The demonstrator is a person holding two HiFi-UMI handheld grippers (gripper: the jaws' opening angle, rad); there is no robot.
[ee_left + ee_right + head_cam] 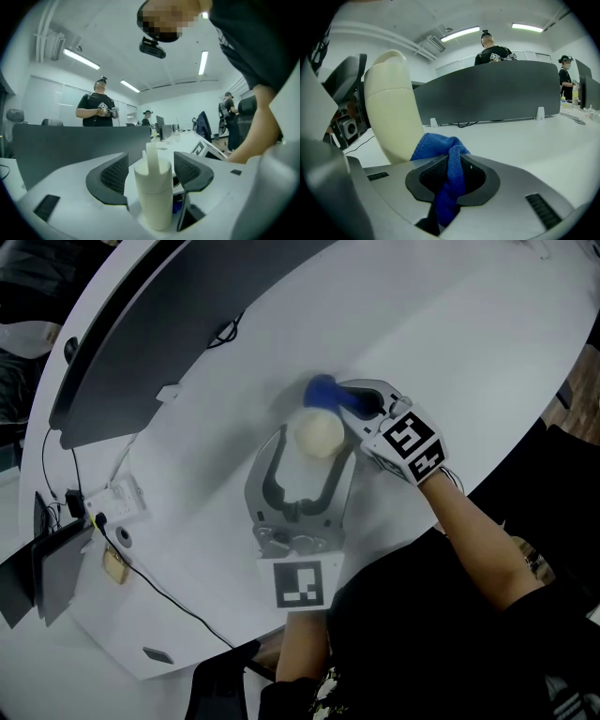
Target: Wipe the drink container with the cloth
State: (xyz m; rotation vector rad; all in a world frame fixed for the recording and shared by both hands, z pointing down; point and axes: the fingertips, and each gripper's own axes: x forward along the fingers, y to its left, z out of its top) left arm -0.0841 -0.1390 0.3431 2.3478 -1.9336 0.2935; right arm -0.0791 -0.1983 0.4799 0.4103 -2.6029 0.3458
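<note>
A cream drink container [319, 433] stands upright on the white round table [450, 324]. My left gripper [314, 444] sits around it from the near side, jaws open, one on each side of the bottle [153, 192], with small gaps showing. My right gripper [345, 399] comes in from the right and is shut on a blue cloth [322, 390]. In the right gripper view the cloth [443, 154] bunches out of the jaws and presses against the lower side of the container [391, 108].
A dark grey partition panel [169, 324] curves along the far left of the table. A white power strip [117, 498], cables, a small tan object [114, 566] and a dark device [52, 563] lie at the left edge. People stand beyond the partition [492, 51].
</note>
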